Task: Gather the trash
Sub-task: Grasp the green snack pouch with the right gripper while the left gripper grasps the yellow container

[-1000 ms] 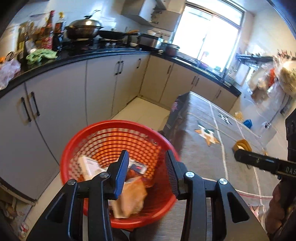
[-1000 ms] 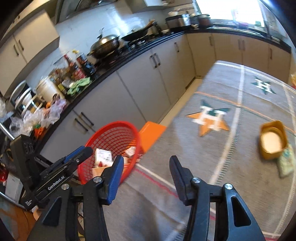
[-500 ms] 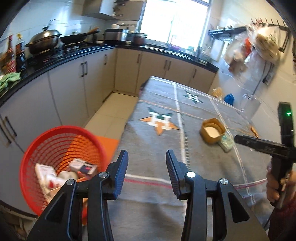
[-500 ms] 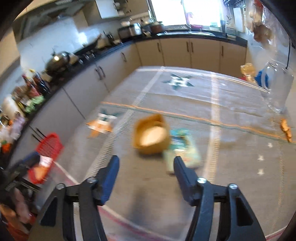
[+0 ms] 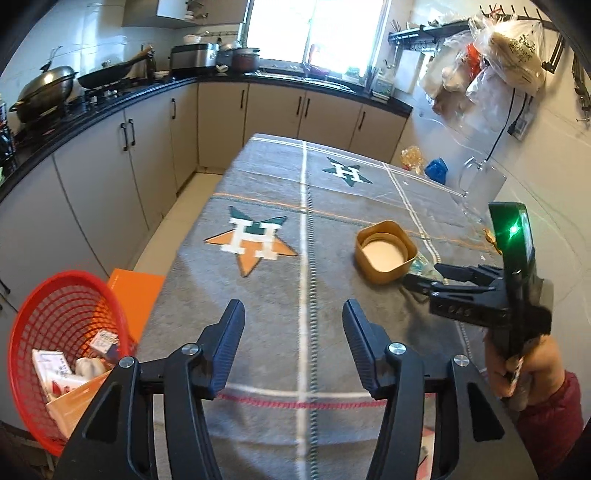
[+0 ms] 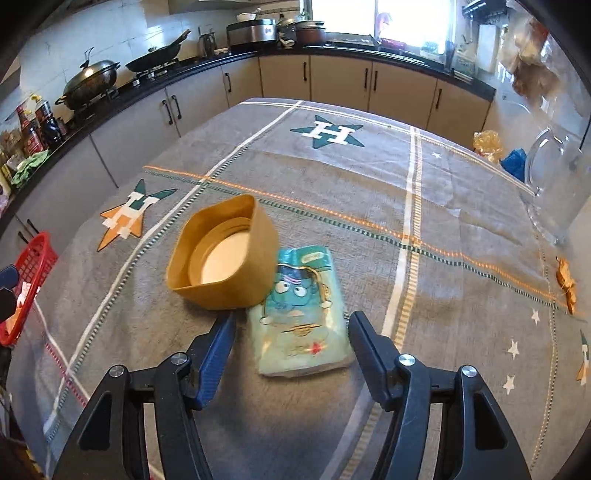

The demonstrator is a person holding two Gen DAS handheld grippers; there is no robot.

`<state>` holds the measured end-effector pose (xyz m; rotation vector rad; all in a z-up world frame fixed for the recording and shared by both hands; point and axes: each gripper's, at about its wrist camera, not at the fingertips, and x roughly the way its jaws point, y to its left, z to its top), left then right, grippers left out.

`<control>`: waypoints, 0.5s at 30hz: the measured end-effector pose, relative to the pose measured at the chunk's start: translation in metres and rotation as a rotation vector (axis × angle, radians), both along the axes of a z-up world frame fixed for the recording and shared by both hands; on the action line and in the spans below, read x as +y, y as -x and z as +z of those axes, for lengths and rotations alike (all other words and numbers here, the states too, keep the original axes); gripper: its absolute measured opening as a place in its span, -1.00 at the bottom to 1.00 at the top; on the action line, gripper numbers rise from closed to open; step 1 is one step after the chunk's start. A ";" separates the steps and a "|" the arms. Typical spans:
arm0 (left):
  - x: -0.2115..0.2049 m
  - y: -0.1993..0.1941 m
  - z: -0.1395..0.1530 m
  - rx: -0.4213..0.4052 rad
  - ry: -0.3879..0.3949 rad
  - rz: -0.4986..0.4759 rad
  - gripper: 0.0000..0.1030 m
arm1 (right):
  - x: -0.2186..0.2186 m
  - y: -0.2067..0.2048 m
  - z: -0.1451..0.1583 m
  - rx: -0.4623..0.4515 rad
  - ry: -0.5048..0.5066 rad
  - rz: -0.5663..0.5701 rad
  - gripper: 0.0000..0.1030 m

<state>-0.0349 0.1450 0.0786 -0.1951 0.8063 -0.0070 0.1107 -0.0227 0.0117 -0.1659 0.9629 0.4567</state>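
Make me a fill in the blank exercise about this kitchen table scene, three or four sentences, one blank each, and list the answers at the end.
1. The brown paper bowl sits on the table touching a teal ____.
2. The red basket stands beside the table and already holds ____.
3. Both pads of the right tool stand apart with the teal packet ____ them.
4. The left tool holds ____.

Missing words: packet; trash; between; nothing

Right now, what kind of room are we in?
A home kitchen, most likely. A wok sits on the stove, cabinets run under a black counter, and pots stand by the window. The cloth-covered table holds the leftover trash.
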 end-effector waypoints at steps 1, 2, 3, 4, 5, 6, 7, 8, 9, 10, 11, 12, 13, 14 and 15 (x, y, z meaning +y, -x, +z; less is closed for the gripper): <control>-0.004 -0.004 -0.001 0.006 0.003 -0.006 0.05 | -0.003 -0.002 -0.003 0.013 0.002 -0.008 0.09; -0.007 -0.009 -0.001 0.012 0.006 -0.011 0.05 | -0.006 -0.003 -0.004 0.020 -0.003 -0.012 0.08; -0.012 -0.013 -0.002 0.021 0.011 -0.017 0.05 | -0.010 -0.004 -0.003 0.023 -0.018 -0.018 0.03; -0.016 -0.019 -0.004 0.030 0.016 -0.023 0.05 | -0.015 -0.005 -0.003 0.027 -0.023 -0.029 0.01; -0.020 -0.022 -0.004 0.035 0.019 -0.029 0.05 | -0.022 -0.006 -0.003 0.031 -0.023 -0.048 -0.03; -0.024 -0.027 -0.005 0.043 0.024 -0.035 0.05 | -0.026 -0.008 -0.003 0.033 -0.029 -0.059 -0.06; -0.028 -0.034 -0.007 0.053 0.029 -0.039 0.05 | -0.034 -0.009 -0.003 0.044 -0.045 -0.075 -0.10; -0.031 -0.040 -0.008 0.061 0.036 -0.042 0.05 | -0.041 -0.009 -0.003 0.055 -0.061 -0.094 -0.12; -0.033 -0.045 -0.010 0.069 0.046 -0.045 0.05 | -0.046 -0.009 -0.002 0.061 -0.073 -0.111 -0.15; -0.036 -0.053 -0.013 0.084 0.058 -0.046 0.05 | -0.055 -0.010 -0.001 0.069 -0.093 -0.138 -0.15; -0.039 -0.060 -0.015 0.095 0.066 -0.046 0.05 | -0.063 -0.011 0.000 0.077 -0.118 -0.164 -0.16; -0.042 -0.066 -0.017 0.104 0.072 -0.047 0.05 | -0.071 -0.012 0.001 0.086 -0.142 -0.185 -0.16; -0.045 -0.072 -0.019 0.113 0.077 -0.048 0.05 | -0.077 -0.013 0.003 0.090 -0.163 -0.200 -0.16; -0.051 -0.080 -0.021 0.123 0.084 -0.051 0.05 | -0.081 -0.013 0.005 0.090 -0.182 -0.211 -0.16; -0.054 -0.086 -0.022 0.127 0.087 -0.053 0.05 | -0.087 -0.013 0.007 0.087 -0.204 -0.223 -0.16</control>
